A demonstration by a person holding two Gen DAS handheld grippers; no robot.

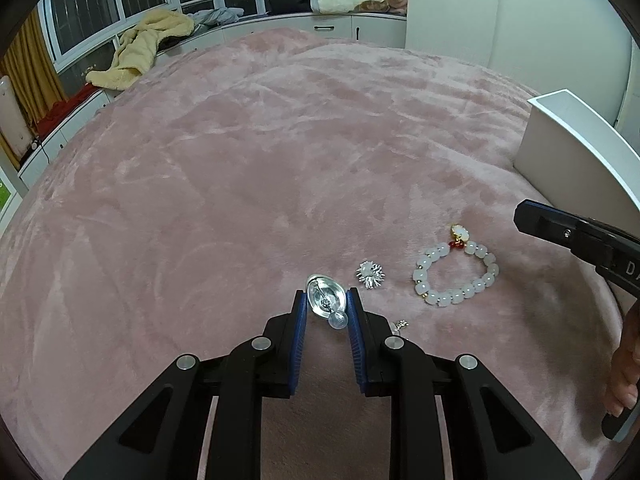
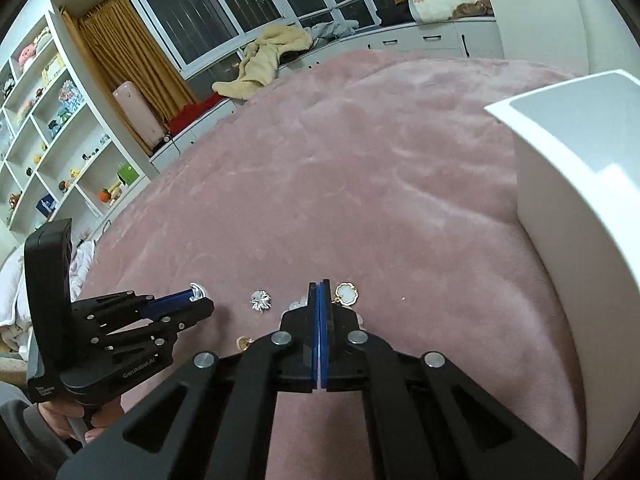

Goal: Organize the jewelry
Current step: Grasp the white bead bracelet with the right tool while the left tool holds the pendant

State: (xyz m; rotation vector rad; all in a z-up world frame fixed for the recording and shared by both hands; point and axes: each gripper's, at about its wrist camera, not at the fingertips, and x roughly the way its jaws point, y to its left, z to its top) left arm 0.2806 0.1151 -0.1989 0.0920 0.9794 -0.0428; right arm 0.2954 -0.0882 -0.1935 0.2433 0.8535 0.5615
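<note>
My left gripper (image 1: 327,297) is shut on an oval silver brooch (image 1: 322,300), held just above the pink blanket (image 1: 280,160); the right wrist view shows that gripper (image 2: 197,296) from the side with the brooch (image 2: 196,290) at its tip. A white bead bracelet (image 1: 456,278) with a red and gold charm lies on the blanket to its right. A silver flower brooch (image 1: 370,275) lies between them. My right gripper (image 2: 320,292) is shut with nothing visible between its pads, and hovers over the bracelet, whose charm (image 2: 346,294) shows beside its fingers. In the left view the right gripper (image 1: 528,220) enters from the right.
A white box (image 2: 580,180) stands on the blanket at the right, also in the left view as the white box (image 1: 560,140). A small gold piece (image 2: 244,342) lies near my right fingers. Window cabinets with heaped clothes run along the far side.
</note>
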